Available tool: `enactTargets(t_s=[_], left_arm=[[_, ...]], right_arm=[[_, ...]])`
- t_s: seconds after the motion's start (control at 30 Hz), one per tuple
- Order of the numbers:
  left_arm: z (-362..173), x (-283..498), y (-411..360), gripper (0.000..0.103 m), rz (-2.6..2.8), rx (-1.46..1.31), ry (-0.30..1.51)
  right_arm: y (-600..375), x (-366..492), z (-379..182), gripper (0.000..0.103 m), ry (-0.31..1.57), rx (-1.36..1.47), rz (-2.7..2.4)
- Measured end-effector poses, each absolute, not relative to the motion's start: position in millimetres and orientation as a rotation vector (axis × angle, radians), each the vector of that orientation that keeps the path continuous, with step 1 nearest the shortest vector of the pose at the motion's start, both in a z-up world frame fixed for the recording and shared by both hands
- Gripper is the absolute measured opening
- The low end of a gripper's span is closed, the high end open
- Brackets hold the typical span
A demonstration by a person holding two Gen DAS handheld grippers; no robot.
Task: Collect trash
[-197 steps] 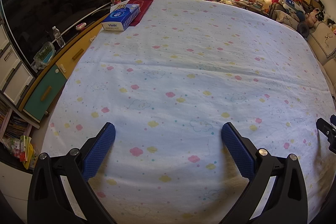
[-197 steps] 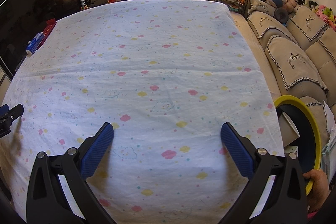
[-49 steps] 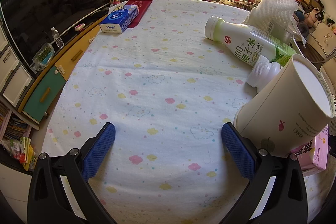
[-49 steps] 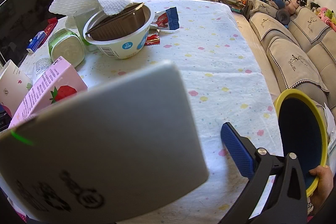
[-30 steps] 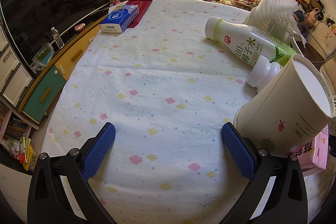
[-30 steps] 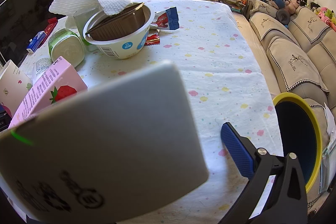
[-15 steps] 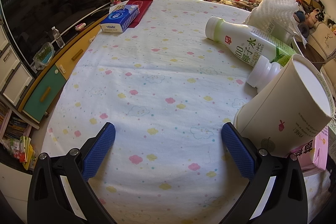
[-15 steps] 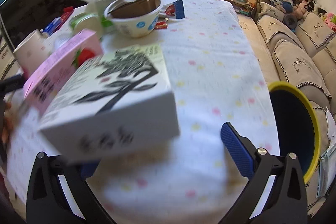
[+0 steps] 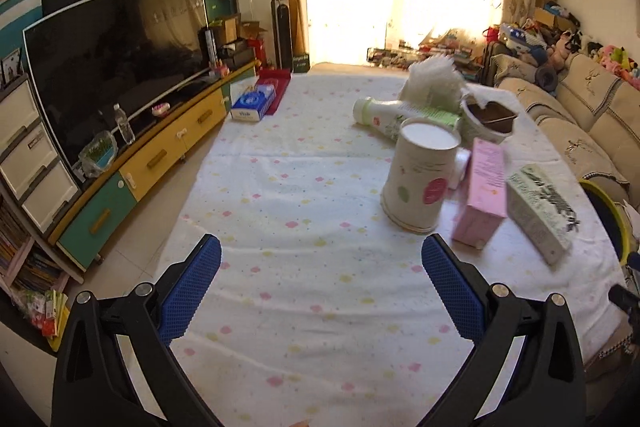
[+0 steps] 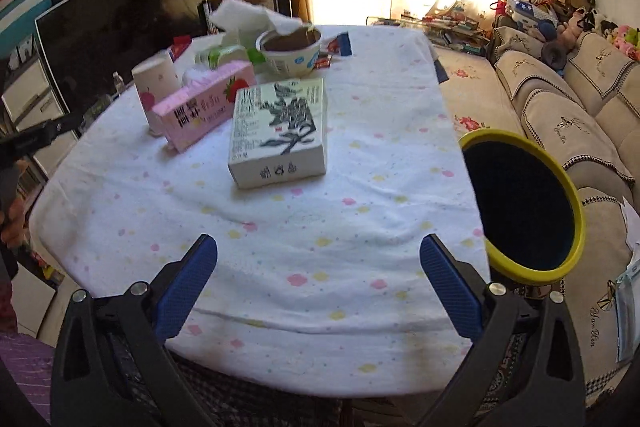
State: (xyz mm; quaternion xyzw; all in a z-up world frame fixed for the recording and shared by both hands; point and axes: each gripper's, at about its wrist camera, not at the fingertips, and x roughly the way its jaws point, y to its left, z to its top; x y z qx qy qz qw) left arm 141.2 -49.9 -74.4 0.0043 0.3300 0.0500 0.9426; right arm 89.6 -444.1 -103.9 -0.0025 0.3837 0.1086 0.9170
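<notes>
Nothing's grabbed yet, both grippers, left (image 9: 320, 283) and right (image 10: 318, 281), hover with jaws wide open, so next up is probably closing on the white ink-print cardboard box (image 10: 278, 131) just left of the yellow-rimmed round bin (image 10: 522, 205).

Two identical tools fill the bottom of both wrist views. The left hand-held gripper (image 9: 320, 293) has two matte black plastic arms that rise from the lower corners of the frame, each ending in a blue finger (image 9: 191, 289) with a fine knurled, dotted texture. Two round silver screws sit on each arm near the base of the blue part. The right hand-held gripper (image 10: 318, 289) shows the same black arms, blue textured fingers (image 10: 450, 287) and paired silver screws. At the lower left edge of the right wrist view, a purple sleeve (image 10: 24, 367) with thin pale stripes is visible.
</notes>
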Motion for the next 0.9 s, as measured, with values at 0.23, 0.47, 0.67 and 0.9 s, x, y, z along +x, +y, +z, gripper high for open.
enactTargets(t_s=[0.23, 0.47, 0.67, 0.9], left_arm=[[-21, 56, -61, 0.099, 0.072, -0.047, 0.544], [2, 16, -74, 0.099, 0.084, -0.003, 0.48], [7, 13, -79, 0.099, 0.073, 0.017, 0.488], [2, 21, -82, 0.099, 0.05, 0.007, 0.502]], right_arm=[[-456, 38, -37, 0.097, 0.575, 0.097, 0.202], [-455, 5, -15, 0.097, 0.479, 0.045, 0.119], [-459, -5, -7, 0.097, 0.46, 0.043, 0.108], [-458, -5, -5, 0.097, 0.463, 0.045, 0.113]])
